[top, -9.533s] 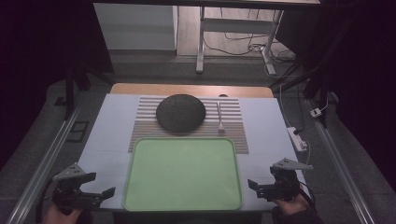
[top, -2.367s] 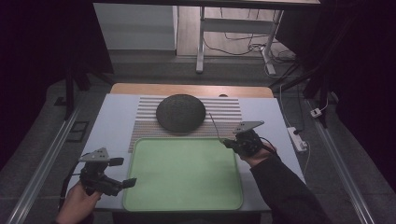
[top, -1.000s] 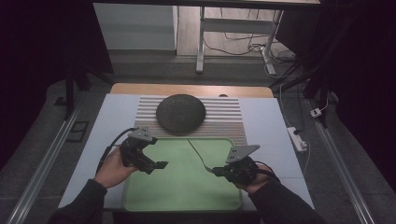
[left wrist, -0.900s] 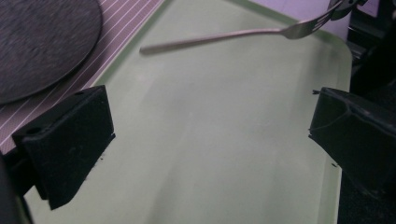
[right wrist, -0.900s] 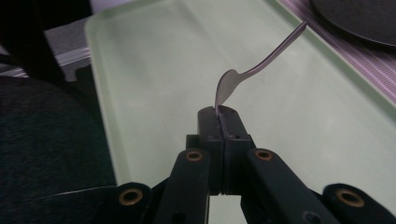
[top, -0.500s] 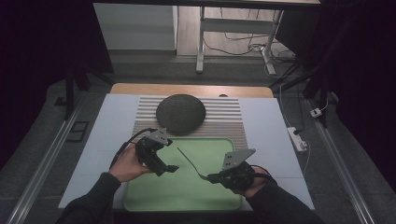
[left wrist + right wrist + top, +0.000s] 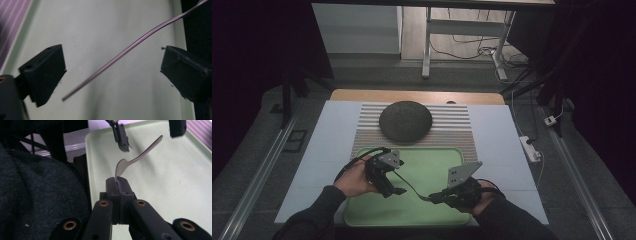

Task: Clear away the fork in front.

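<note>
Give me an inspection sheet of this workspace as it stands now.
Surface: white table with striped mat and green tray.
Job's things: spoon held over the tray, handle free.
Clutter: dark round dish on the mat.
Grippers: right gripper shut on the spoon's bowl end; left gripper open, jaws just closing around the handle, not touching.
Cables: one trails from each gripper; more on the floor.
Surroundings: power strip, table legs behind.

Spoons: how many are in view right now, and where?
1. The spoon is held over the green tray: the right tool is shut on its bowl end, and its handle reaches between the open jaws of the left tool. None elsewhere on the table.
</note>
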`<action>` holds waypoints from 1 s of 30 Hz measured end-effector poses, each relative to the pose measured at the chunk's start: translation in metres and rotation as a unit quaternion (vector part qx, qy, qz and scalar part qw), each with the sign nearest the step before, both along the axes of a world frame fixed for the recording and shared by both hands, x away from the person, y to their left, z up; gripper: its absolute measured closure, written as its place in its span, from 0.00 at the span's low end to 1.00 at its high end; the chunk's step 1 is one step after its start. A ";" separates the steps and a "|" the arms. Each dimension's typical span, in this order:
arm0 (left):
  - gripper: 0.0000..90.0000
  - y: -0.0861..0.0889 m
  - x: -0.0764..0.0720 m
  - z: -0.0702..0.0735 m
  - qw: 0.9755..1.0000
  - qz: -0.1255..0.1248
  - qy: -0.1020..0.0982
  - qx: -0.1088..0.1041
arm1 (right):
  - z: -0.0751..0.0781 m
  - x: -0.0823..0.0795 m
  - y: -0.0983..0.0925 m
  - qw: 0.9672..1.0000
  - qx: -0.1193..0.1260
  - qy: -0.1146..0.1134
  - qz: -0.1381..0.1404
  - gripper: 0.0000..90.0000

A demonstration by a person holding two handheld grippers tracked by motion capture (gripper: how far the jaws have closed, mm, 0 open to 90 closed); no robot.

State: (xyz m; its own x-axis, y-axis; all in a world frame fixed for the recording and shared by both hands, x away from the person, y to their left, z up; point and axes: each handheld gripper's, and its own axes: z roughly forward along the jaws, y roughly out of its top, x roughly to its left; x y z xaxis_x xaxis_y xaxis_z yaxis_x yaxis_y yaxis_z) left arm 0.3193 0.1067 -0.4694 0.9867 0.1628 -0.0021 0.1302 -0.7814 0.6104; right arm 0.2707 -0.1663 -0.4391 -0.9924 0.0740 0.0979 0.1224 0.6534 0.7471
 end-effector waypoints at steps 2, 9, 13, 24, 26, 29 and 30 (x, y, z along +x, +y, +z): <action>0.16 -0.002 -0.002 -0.002 1.000 -0.011 -0.004 0.005 | 0.000 0.000 0.001 1.000 0.000 0.000 0.007 1.00; 0.44 -0.005 -0.006 -0.004 0.998 -0.051 -0.006 0.023 | 0.000 -0.003 0.003 1.000 -0.003 0.005 0.023 1.00; 0.58 -0.007 -0.009 -0.004 0.997 -0.068 -0.017 0.031 | 0.000 -0.003 0.003 1.000 -0.005 0.007 0.030 1.00; 0.80 -0.011 -0.016 -0.007 0.990 -0.117 -0.053 0.056 | -0.001 -0.003 0.004 0.999 -0.013 0.009 0.043 1.00; 0.81 -0.011 -0.017 -0.008 0.988 -0.125 -0.064 0.058 | -0.002 -0.003 0.004 0.999 -0.013 0.010 0.043 1.00; 0.84 -0.011 -0.020 -0.008 0.984 -0.144 -0.083 0.063 | -0.002 -0.002 0.004 0.999 -0.015 0.013 0.046 1.00; 0.86 -0.011 -0.021 -0.008 0.983 -0.149 -0.085 0.064 | -0.002 -0.002 0.004 0.999 -0.013 0.017 0.049 1.00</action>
